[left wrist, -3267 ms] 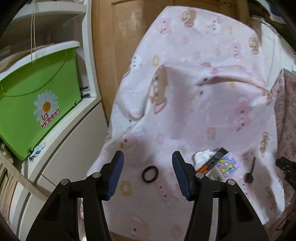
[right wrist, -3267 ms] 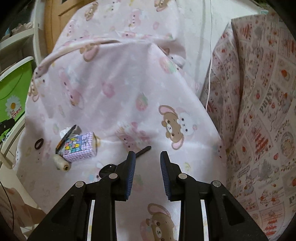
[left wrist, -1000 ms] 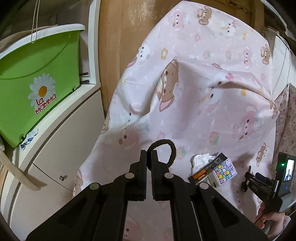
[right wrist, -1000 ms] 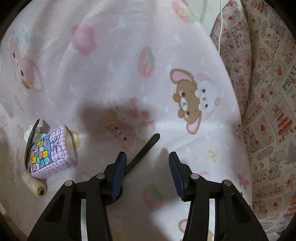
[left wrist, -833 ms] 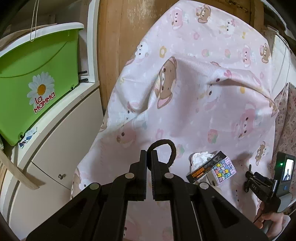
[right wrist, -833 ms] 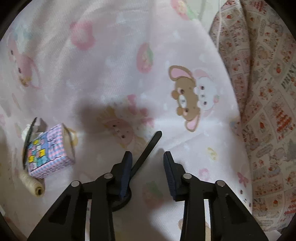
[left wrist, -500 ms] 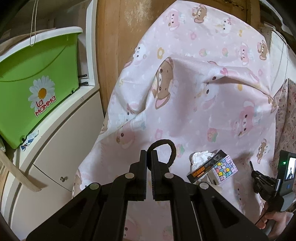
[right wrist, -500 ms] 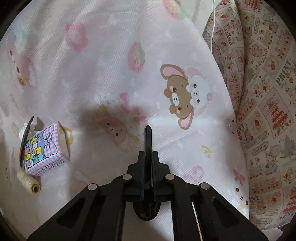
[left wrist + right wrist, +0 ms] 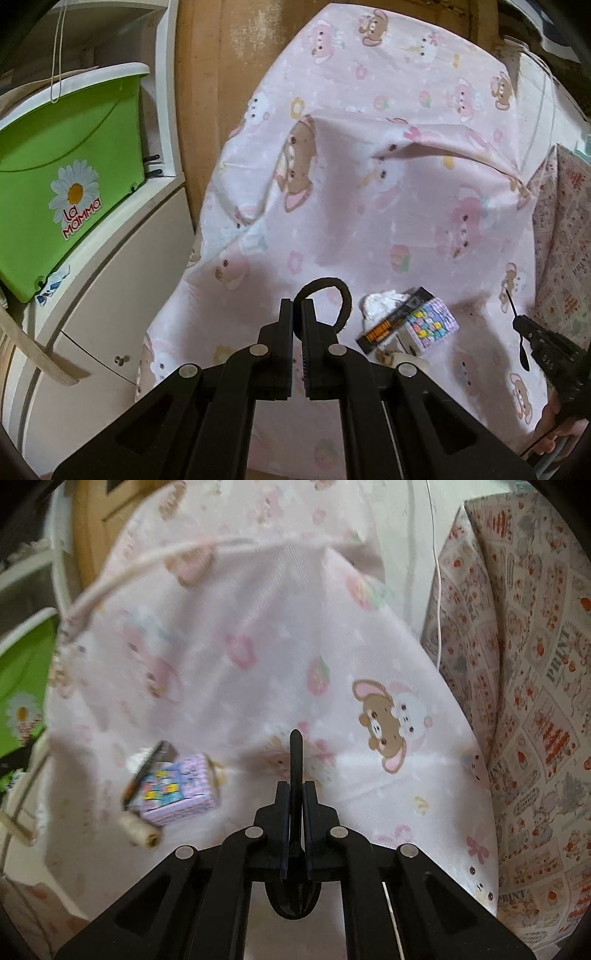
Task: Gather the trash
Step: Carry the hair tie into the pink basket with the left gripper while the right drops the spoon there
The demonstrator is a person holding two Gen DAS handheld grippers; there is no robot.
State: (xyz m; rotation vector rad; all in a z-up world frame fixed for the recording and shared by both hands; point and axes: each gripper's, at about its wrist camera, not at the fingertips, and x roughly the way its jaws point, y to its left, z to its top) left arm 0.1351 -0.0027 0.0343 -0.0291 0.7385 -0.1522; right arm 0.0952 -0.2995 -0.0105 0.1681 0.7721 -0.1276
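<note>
Left tool (image 9: 297,314): clamped on black hair tie (image 9: 332,293); lifted
Right tool (image 9: 295,797): newly clamped on black plastic spoon (image 9: 295,764)
Remaining: patterned box (image 9: 177,794) on bedsheet (image 9: 258,664)

So there's a pink sheet (image 9: 369,206) printed with little bears and bunnies, draped over everything in the middle. Off to the left sits a bright green plastic bin (image 9: 66,177) with a daisy sticker that reads "La Mamma", parked on top of a white cabinet (image 9: 107,314). Behind the sheet you can see a wooden door (image 9: 218,59). On the right there's another cloth (image 9: 528,709), cream with red cakes and strawberries, and a thin white cord (image 9: 437,572) hangs down the wall beside it.
</note>
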